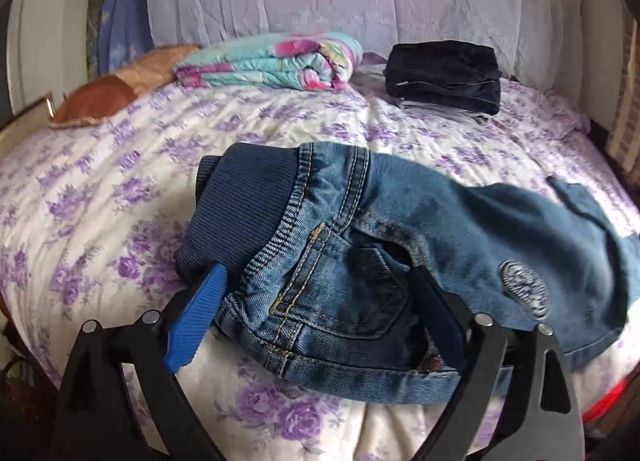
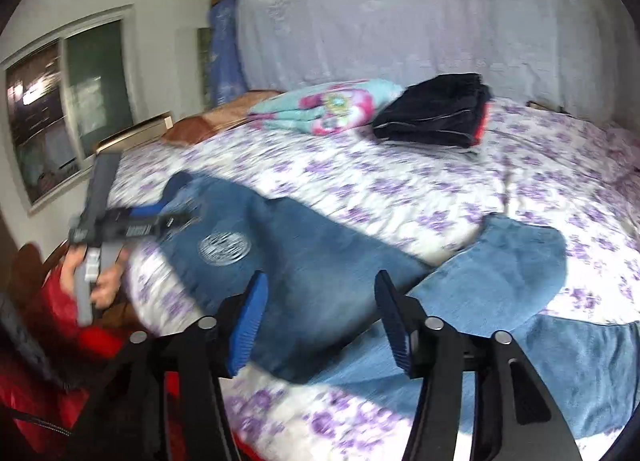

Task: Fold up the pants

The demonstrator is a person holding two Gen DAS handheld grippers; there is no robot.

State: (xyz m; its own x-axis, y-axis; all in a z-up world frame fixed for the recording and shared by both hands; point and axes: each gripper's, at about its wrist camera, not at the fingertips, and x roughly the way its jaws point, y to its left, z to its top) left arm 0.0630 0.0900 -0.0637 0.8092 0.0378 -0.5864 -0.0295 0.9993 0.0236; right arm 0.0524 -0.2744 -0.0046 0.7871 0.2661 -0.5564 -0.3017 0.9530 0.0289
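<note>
Denim jeans (image 1: pixel 360 261) lie on the bed (image 1: pixel 120 189), waist end bunched between the left tongs (image 1: pixel 320 301), which gape wide without pinching. Right tongs (image 2: pixel 320 321) hover part-open over the legs, holding nothing. Folding looks barely begun: legs sprawl apart, one flipped over, so aligning and folding remain.
</note>
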